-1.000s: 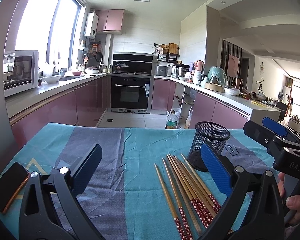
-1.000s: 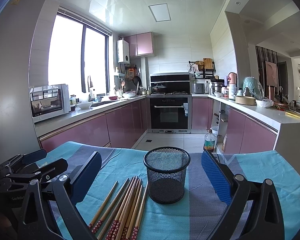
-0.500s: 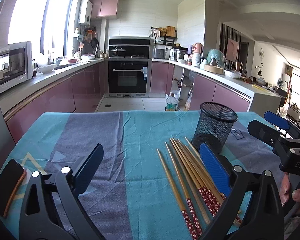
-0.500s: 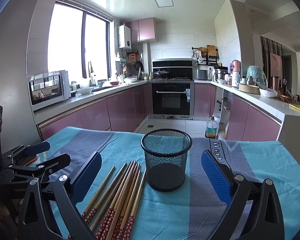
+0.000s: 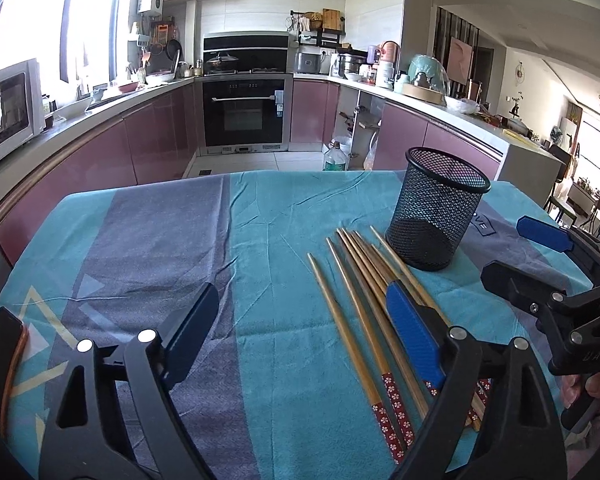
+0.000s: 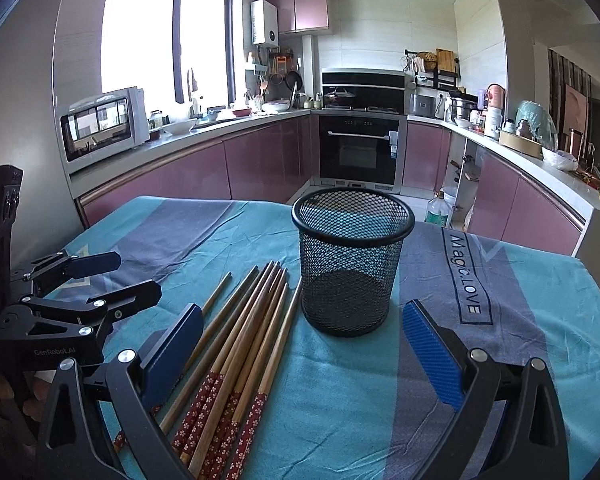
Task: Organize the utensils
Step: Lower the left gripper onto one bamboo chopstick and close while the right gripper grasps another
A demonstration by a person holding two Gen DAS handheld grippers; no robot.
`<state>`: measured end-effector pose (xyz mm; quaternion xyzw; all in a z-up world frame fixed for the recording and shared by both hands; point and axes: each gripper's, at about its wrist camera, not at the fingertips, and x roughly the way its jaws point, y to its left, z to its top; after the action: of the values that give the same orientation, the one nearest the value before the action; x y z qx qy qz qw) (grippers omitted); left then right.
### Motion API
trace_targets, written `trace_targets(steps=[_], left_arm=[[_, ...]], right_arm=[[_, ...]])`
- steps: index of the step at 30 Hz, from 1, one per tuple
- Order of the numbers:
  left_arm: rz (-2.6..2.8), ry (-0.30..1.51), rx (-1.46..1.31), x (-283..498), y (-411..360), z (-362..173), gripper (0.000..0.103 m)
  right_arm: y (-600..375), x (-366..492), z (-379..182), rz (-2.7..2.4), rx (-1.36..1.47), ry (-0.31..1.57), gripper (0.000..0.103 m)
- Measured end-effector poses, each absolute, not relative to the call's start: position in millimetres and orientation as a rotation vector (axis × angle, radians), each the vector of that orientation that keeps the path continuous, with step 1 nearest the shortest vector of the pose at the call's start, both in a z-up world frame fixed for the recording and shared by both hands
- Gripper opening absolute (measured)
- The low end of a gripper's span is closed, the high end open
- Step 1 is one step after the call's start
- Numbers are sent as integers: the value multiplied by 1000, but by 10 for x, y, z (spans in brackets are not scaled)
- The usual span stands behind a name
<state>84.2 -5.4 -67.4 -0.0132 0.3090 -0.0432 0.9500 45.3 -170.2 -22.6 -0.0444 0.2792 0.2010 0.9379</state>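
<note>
Several wooden chopsticks (image 5: 366,264) with red flowered ends lie side by side on the teal and grey tablecloth (image 5: 140,240). A black mesh cup (image 5: 436,216) stands upright just right of their tips. My left gripper (image 5: 300,304) hovers low over the leftmost chopsticks, its jaws closing with nothing pinched. In the right wrist view the chopsticks (image 6: 252,320) lie left of the cup (image 6: 352,264). My right gripper (image 6: 302,316) stands open just before the cup, holding nothing. The left gripper (image 6: 116,276) shows at that view's left edge, the right gripper (image 5: 540,260) at the left wrist view's right edge.
A dark phone (image 5: 0,352) lies at the table's near left corner. A hand (image 5: 592,392) holds the right gripper's handle. Beyond the table's far edge are purple kitchen cabinets (image 5: 160,136), an oven (image 5: 244,112) and a bottle (image 5: 336,156) on the floor.
Both grippers have sunk and tipped down toward the table, so the chopsticks and cup sit closer. The left fingers stand a little nearer together.
</note>
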Motion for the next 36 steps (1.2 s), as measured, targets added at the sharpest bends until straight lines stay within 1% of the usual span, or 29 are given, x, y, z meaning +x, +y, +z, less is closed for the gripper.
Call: trace_targets(steps=[2,5,7,11,13,14,16,18,25,29,31,33,35,36], left_arm=[[-85,644,-24,880,-74,-712,83],[-87,653,-26,885,-112,-727,80],[-87,656,-25,893,-128,-730,79],[-91,663,-19,910,-162,-745,76],[-95,667,-19,907,-162,-748,75],[-96,670,-20,903,-165,-747,75],[-100,675,-23,914,-167,-752,73],[-103,681,-25,905,-156,-769,72],[-117,721,-24,963,-172,-824,61],[-128,754,-27,1003,-165,-865,59],[-136,775,-22,1036,-177,-888,54],[-147,795,-19,1070,-192,-919,52],[-155,821,-16,1115,-204,-953,51],[-163,835,-17,1142,-212,-971,47]], right_arm=[[-1694,492,-266,418,-89,597,96],[-1682,525,-311,432,-83,627,91],[-1680,534,-335,439,-85,640,86],[-1677,560,-353,448,-77,652,80],[-1672,570,-363,454,-77,663,73],[-1667,579,-372,453,-78,671,73],[-1668,599,-382,451,-77,686,67],[-1657,621,-394,453,-78,700,65],[-1622,698,-474,454,-84,755,50],[-1611,756,-538,452,-88,795,45],[-1598,791,-566,451,-86,814,41],[-1581,826,-598,449,-87,832,37],[-1566,861,-624,452,-86,848,35],[-1556,878,-636,451,-87,855,35]])
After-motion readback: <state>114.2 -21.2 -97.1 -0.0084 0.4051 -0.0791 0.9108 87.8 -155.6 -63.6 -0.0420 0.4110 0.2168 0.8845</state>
